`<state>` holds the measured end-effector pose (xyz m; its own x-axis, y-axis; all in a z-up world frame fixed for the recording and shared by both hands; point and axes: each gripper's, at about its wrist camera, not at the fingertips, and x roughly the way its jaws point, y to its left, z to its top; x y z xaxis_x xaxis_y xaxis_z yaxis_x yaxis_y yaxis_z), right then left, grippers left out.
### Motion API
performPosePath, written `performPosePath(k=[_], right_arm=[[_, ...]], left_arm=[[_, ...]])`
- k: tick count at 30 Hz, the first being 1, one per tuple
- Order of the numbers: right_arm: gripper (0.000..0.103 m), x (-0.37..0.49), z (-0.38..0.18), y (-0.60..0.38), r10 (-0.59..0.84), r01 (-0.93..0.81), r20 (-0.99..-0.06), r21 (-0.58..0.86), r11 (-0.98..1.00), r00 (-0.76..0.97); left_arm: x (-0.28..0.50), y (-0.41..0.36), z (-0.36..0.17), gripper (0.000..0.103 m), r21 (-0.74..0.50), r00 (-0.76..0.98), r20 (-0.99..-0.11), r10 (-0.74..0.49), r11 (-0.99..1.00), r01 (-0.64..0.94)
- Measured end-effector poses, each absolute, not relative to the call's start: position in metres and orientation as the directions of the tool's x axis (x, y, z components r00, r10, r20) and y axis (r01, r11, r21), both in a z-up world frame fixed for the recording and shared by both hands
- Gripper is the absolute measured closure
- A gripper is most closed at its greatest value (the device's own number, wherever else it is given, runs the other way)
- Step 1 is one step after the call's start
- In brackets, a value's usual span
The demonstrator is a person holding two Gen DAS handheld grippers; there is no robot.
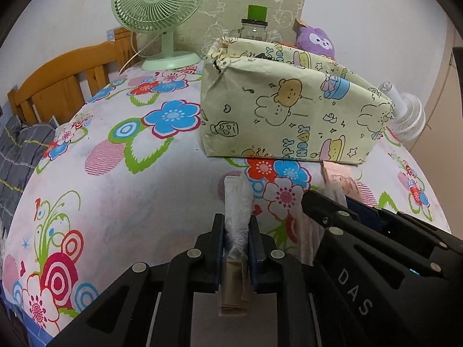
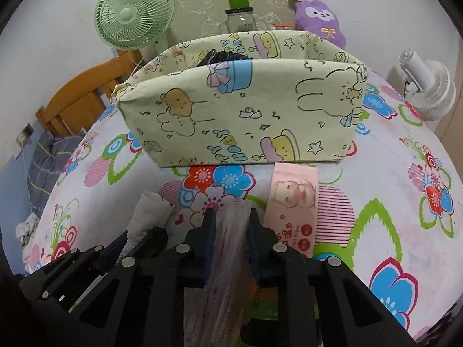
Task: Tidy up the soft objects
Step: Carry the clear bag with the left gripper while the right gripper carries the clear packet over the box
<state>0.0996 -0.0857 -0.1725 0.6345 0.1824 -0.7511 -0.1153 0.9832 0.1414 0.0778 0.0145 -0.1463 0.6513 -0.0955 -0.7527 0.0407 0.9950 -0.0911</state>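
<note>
Left tool [image 1: 235, 231] pinching a white plastic-wrapped soft pack [image 1: 235, 202], right tool [image 2: 230, 225] pinching a clear pink-striped soft packet [image 2: 228, 231], both above the floral-sheeted bed [image 1: 130, 202], before the cream cartoon-print fabric box [image 2: 246, 115].

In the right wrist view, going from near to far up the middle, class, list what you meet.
right gripper shut on a clear plastic packet → red and blue flowers on the bedsheet → cartoon-print fabric box → glass jar with a green lid → wall.

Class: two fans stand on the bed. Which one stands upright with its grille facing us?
The green fan, back left by the headboard. The white fan, at the right, is tilted away.
</note>
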Motion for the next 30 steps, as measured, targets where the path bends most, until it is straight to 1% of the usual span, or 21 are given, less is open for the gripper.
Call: performPosePath(k=[3,11,30], right_arm=[[0.083,0.100,-0.168,-0.089,0.182,-0.109,-0.744,0.146,0.983,0.643],[0.085,0.099,-0.149,-0.099,0.190,-0.107,-0.712,0.160,0.981,0.676],[0.085,0.084,-0.085,-0.117,0.191,-0.112,-0.632,0.163,0.980,0.751]], left_arm=[[0.078,0.012,-0.141,0.091,-0.092,0.659,-0.746,-0.099,0.995,0.045],[0.076,0.004,-0.121,0.091,-0.086,0.689,-0.718,-0.099,0.995,0.053],[0.065,-0.016,-0.061,0.091,-0.070,0.759,-0.643,-0.103,0.995,0.077]])
